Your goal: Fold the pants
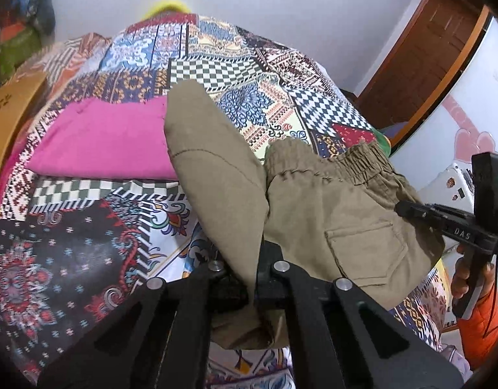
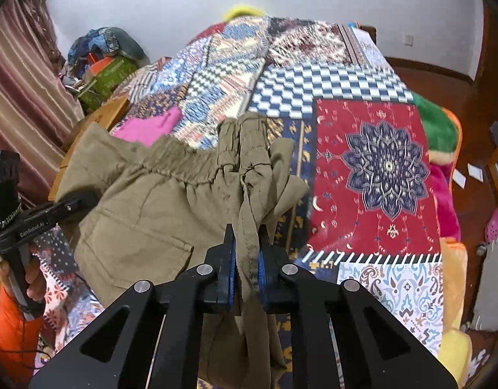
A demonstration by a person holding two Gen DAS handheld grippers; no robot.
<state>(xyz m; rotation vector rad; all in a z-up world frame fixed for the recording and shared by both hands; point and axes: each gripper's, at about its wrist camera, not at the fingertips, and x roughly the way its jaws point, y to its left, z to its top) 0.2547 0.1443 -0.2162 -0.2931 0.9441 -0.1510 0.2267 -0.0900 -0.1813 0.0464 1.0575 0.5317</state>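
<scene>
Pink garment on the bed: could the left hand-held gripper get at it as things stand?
Probably not yet. The left hand-held gripper is shut on the khaki pants, which hang between it and the pink garment; it would need to let go first.

Patchwork-covered bed (image 2: 352, 77) bears what looks like folded pink cloth (image 1: 109, 139)

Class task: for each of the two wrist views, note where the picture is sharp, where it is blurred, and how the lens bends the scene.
Left wrist view: pants fairly sharp, the near bedspread soft, the door frame bowed by the fisheye, corners dark. Right wrist view: the right hand-held gripper and pinched cloth crisp, the far checked patches smeared, the curtain curved, light even with no glare.
</scene>
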